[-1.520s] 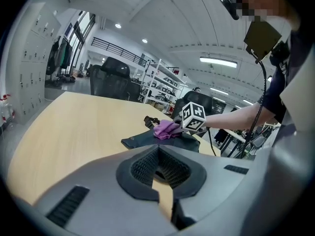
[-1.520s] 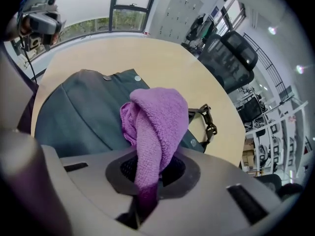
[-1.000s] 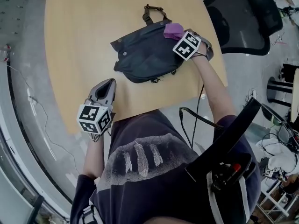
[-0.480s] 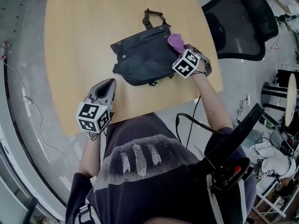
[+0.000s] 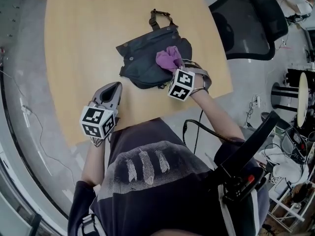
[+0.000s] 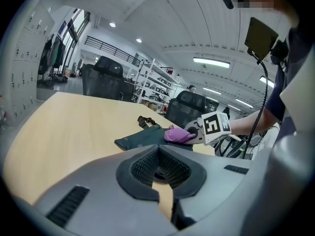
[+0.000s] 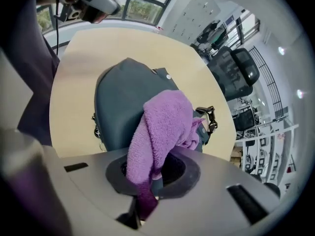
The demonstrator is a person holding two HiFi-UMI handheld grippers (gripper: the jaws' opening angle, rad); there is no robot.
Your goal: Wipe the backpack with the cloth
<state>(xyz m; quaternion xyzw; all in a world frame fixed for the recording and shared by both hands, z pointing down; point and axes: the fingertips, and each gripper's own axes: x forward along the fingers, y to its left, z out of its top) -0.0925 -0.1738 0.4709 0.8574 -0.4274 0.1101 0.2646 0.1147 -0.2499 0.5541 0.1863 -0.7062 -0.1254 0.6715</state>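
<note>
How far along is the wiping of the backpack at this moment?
Done: the right gripper has its jaws shut on the purple cloth. In hand: the cloth lies on the backpack, near side. To do: the rest; wiped parts cannot be told. The left gripper is shut, empty, over the table.

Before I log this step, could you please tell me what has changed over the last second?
The right gripper, shut on the purple cloth, dragged it from the backpack's far right corner toward the person and slightly left, onto the bag's body. Nothing was picked up or let go. The backpack kept its place on the table, and the left gripper stayed near the table's near edge.
</note>
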